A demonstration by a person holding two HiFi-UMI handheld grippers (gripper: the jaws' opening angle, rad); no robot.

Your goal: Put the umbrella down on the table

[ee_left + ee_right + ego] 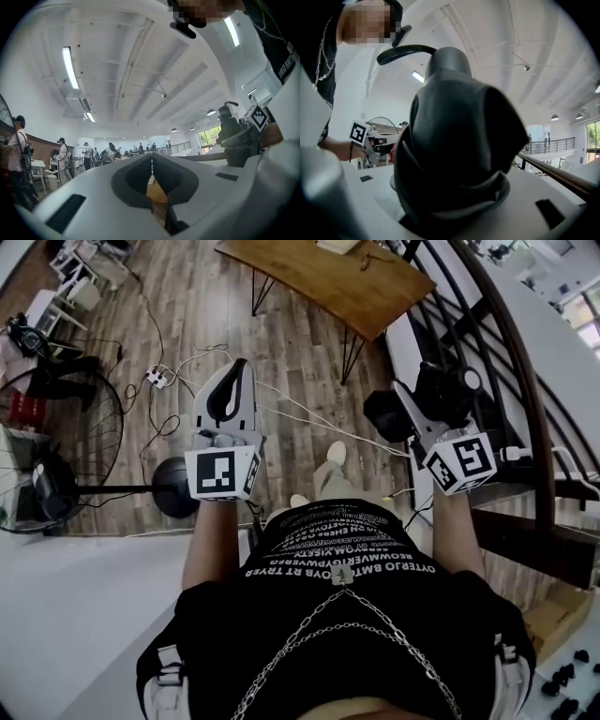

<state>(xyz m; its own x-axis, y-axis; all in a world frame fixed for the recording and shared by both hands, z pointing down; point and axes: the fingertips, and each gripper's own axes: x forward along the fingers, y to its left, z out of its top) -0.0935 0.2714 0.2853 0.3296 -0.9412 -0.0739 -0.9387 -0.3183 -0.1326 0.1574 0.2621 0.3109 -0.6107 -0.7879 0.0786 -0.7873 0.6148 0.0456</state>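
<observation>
Your right gripper (405, 399) clamps the folded black umbrella (459, 140), centre-right in the head view. Your left gripper (232, 381) is closed with nothing in it. The wooden desk (328, 277) sits top centre, well apart. The white print on your shirt (337, 554) runs upside down and I can't read it.

Under you runs a wood-plank floor (281, 362), crossed by white cables from a power strip (155, 379). Ahead stands a wooden table (319, 277) on thin black legs. To your left is a standing fan (52, 486) with a round black base; to your right, a dark curved railing (525, 390). Overhead, long light strips (69, 65) glow on a white ceiling (140, 56), and a window (209, 137) shows green outside.
</observation>
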